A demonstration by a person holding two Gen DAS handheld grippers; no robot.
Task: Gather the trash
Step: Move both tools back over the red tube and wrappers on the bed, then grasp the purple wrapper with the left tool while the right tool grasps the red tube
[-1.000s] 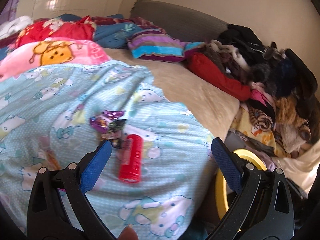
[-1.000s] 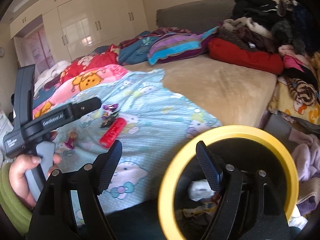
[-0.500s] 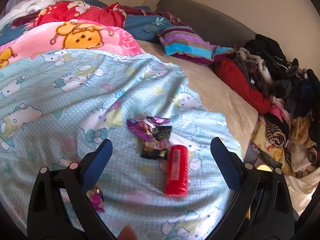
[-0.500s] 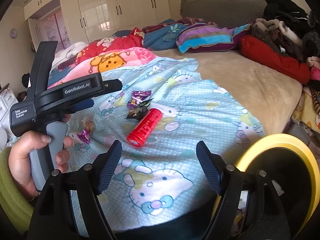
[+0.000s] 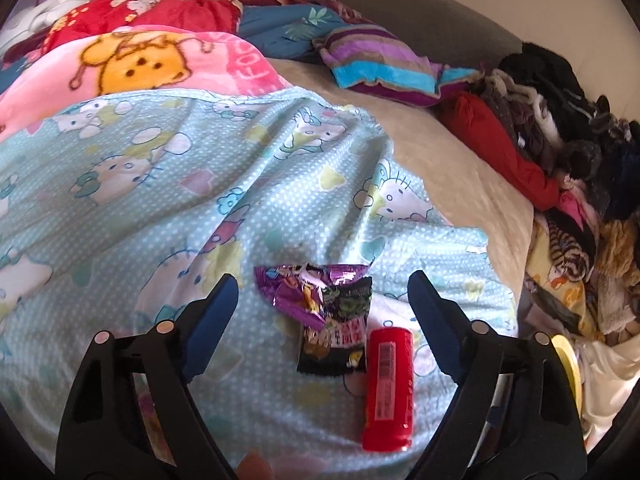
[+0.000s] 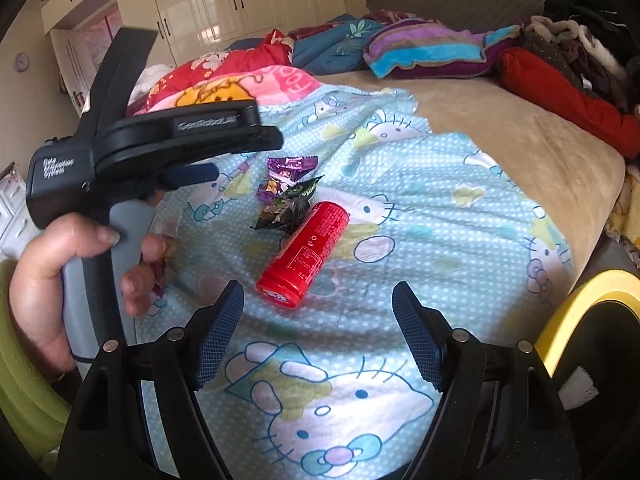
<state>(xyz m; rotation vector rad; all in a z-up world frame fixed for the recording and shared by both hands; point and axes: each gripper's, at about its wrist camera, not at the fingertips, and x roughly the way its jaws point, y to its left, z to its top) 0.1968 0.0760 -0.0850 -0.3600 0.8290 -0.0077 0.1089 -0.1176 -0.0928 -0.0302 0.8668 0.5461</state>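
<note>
Right wrist view, small wrapper [image 6: 160,276] half-hidden behind hand [image 6: 60,280]

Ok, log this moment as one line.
left gripper: jaws closing, over wrappers, nothing held | right gripper: open | red can: on blanket

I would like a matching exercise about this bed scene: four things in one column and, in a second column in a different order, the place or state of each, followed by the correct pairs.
Things
1. red cylindrical can
2. purple foil wrapper
3. striped purple and blue pillow
4. yellow-rimmed bin

Places or states
A. stands beside the bed, off its near edge
B. lies on its side on the light blue cartoon-cat blanket
C. crumpled, partly overlapping a black wrapper
D. rests near the grey headboard

Pairs: 1-B, 2-C, 3-D, 4-A
</note>
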